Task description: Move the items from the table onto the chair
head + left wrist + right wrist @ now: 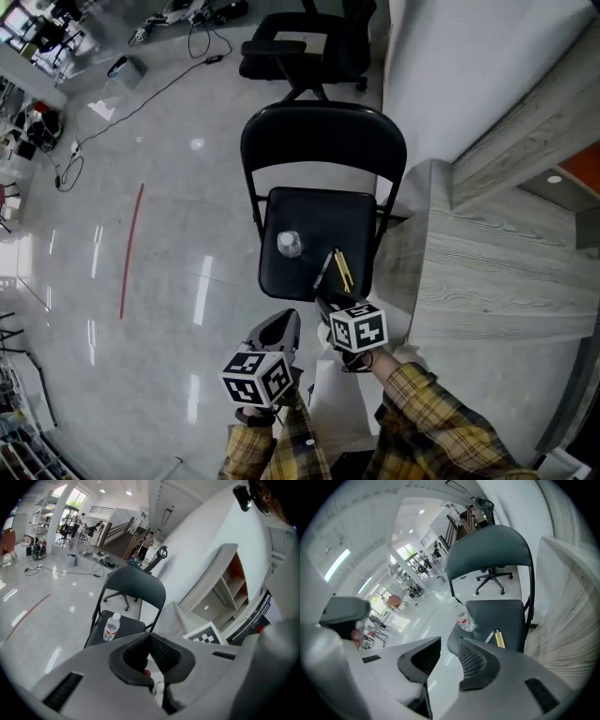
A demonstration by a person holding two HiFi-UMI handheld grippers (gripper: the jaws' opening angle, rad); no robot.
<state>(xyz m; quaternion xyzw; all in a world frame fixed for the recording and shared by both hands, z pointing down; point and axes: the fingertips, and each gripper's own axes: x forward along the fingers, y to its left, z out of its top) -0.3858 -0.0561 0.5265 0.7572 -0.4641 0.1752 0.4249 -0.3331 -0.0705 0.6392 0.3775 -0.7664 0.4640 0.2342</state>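
A black folding chair [314,220] stands on the floor in front of me. On its seat stands a clear water bottle [289,244], with a yellow pencil and a dark pen [336,270] lying to its right. My right gripper [326,305] hovers at the seat's near edge, open and empty; in its own view the bottle [464,620] and the pencils [499,638] lie just beyond its jaws. My left gripper [284,325] hangs beside it, a little nearer to me, shut with nothing in it. From the left gripper view the bottle [111,626] shows on the seat.
A grey wood-grain table [487,272] runs along the right of the chair, against a white wall. A black office chair [305,47] stands farther back. Cables and gear lie on the glossy floor [141,234] at the far left.
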